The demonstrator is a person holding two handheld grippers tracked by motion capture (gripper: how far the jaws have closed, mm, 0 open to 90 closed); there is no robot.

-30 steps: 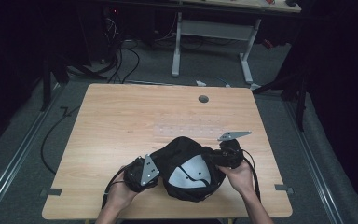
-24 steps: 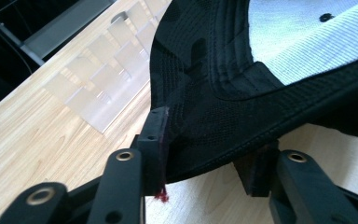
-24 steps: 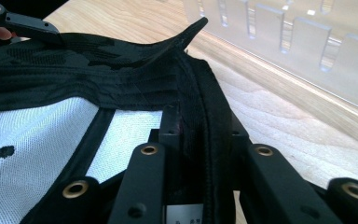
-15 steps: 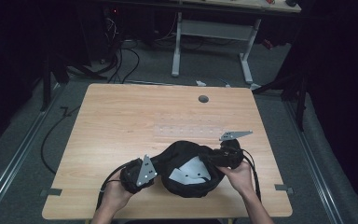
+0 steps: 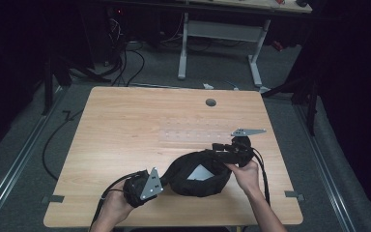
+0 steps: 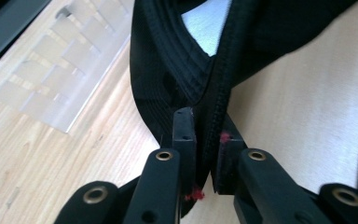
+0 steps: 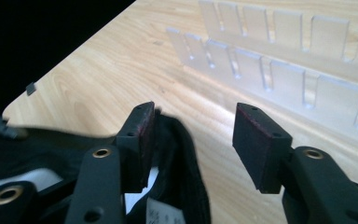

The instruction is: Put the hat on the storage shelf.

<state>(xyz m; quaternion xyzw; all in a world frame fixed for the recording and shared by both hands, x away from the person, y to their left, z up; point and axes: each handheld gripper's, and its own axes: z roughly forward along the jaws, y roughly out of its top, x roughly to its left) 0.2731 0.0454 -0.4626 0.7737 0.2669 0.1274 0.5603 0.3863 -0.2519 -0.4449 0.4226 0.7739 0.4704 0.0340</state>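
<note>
You work at a light wooden table (image 5: 125, 125) with a round cable hole (image 5: 210, 102) near its far edge, in a dark room. Grey floor around it, black cables (image 5: 125, 63) trailing behind, and a white-legged desk frame (image 5: 222, 43) farther back. A clear slotted plastic rack (image 7: 279, 60) lies flat on the tabletop, past the middle.

The one container-like thing is a black cap (image 5: 195, 173), upturned near the front edge, right of centre, its opening facing up with pale lining (image 5: 199, 172) showing inside; nothing else visible in it.

Your left gripper (image 6: 204, 154) is clamped on the cap's stitched rim, fabric pinched between both pads. Your right gripper (image 7: 193, 135) has its jaws spread apart: the cap's far edge rests against the left pad (image 7: 142, 135), the other pad is free above the wood. In the high view, your right hand (image 5: 244, 174) sits at the cap's right side, your left hand (image 5: 118, 203) at the front left.
</note>
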